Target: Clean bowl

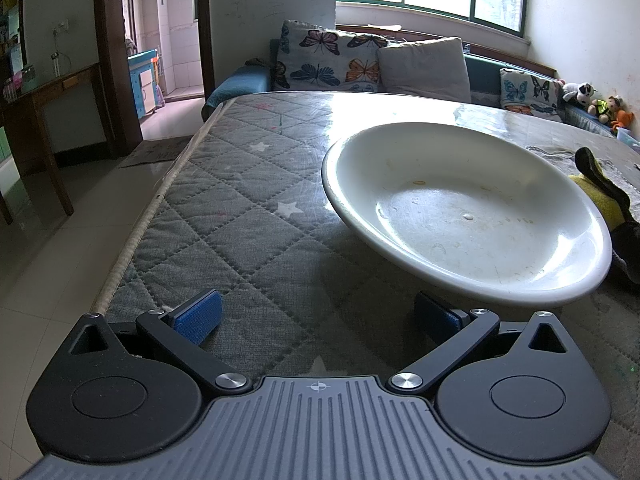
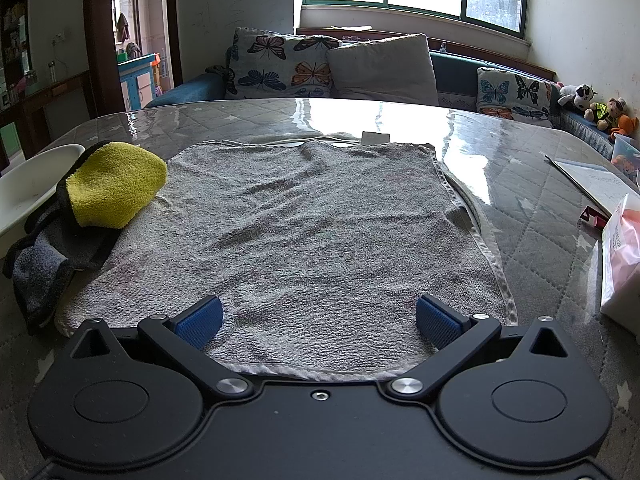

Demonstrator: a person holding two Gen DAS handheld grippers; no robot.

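The left gripper has its blue ribbed pads spread wide and grips nothing; its right pad sits just under the near rim of the bowl, and contact cannot be confirmed. The bowl, a shallow, glossy white dish with faint residue specks, rests on the quilted grey table cover under a clear glossy sheet, just beside a folded yellow and dark grey cloth. The right gripper is likewise wide apart and empty, poised over the near edge of a flat, nubby grey towel.
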